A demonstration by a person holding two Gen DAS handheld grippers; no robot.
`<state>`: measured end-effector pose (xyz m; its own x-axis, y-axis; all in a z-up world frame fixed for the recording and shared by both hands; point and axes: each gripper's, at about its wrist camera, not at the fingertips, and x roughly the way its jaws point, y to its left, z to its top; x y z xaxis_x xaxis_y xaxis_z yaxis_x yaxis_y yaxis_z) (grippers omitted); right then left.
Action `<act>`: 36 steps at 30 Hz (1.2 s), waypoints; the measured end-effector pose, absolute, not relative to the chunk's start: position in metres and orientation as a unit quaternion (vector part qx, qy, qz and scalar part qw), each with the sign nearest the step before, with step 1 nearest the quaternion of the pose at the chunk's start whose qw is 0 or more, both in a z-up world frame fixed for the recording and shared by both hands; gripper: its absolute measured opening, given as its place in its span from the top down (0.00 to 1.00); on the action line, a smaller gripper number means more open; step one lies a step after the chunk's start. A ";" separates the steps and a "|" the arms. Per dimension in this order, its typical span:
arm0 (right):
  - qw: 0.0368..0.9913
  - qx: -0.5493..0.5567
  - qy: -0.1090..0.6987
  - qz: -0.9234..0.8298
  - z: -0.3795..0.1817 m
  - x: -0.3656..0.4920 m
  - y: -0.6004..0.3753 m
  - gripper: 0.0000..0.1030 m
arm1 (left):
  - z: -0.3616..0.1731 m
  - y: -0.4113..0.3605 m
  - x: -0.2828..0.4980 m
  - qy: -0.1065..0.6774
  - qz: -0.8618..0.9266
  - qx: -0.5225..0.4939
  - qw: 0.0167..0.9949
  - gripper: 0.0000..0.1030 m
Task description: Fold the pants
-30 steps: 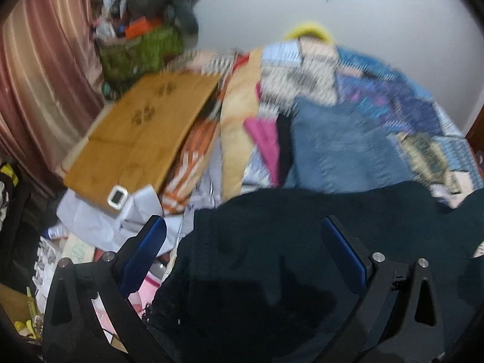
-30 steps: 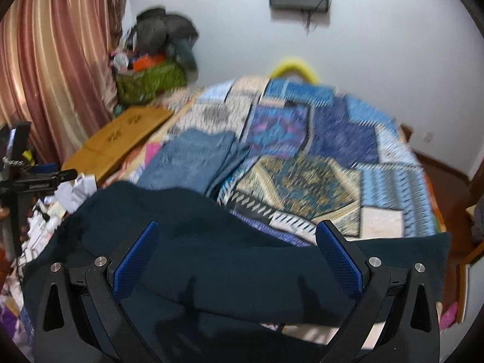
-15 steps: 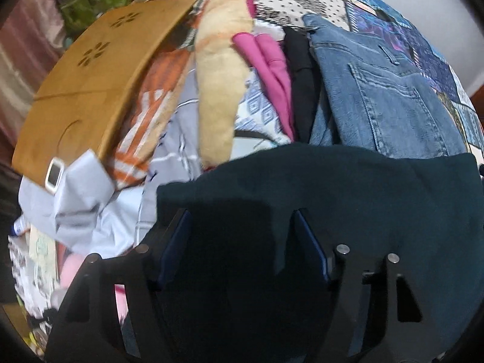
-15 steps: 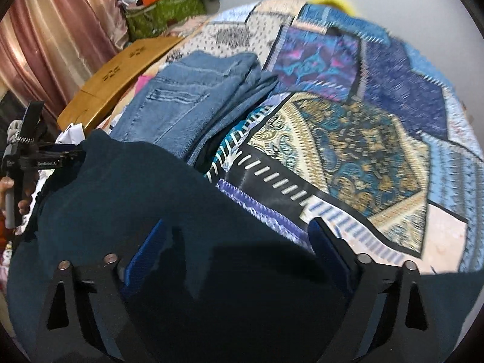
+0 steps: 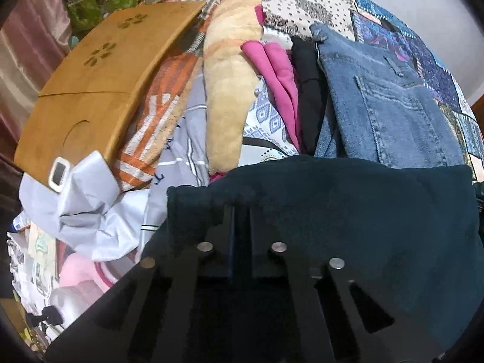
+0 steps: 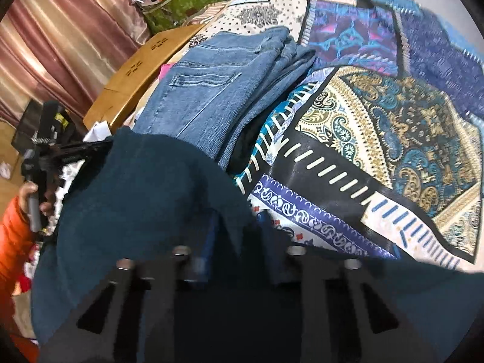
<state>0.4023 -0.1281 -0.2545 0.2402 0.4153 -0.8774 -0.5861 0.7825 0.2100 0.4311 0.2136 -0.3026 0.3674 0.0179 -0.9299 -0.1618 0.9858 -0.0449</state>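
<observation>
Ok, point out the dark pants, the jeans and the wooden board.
dark pants [image 5: 363, 211]: left wrist view, flat middle of the cloth.
jeans [image 6: 211, 90]: right wrist view, below the back pocket.
wooden board [image 5: 99, 90]: left wrist view, top face.

Right hand-held gripper [image 6: 239, 227] pinched shut on dark teal pants [image 6: 145, 199] beside folded jeans [image 6: 217, 90].

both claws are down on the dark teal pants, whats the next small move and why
Probably lift both claws a little, together. The left claw and right claw look shut on the near edge of the dark teal pants, which lie flat short of the folded jeans, so raising that edge starts the fold.
</observation>
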 end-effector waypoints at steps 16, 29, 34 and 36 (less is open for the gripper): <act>0.883 -0.111 0.363 0.276 -0.135 0.367 -0.138 0.94 | -0.167 0.211 0.399 0.441 0.076 -0.034 0.894 0.96; 0.877 -0.099 0.365 0.295 -0.136 0.254 -0.160 0.94 | -0.163 0.191 0.288 0.423 0.060 -0.023 0.904 0.96; 0.874 -0.091 0.377 0.294 -0.151 0.217 -0.163 0.94 | -0.170 0.184 0.248 0.422 0.066 -0.015 0.904 0.96; 0.873 -0.089 0.379 0.295 -0.156 0.206 -0.163 0.94 | -0.177 0.184 0.234 0.426 0.067 -0.023 0.902 0.96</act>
<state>0.2061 -0.1634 -0.1559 0.5388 0.4464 -0.7144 -0.5816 0.8106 0.0678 0.2345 0.1843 -0.1768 0.6272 0.1015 -0.7722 -0.1405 0.9900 0.0159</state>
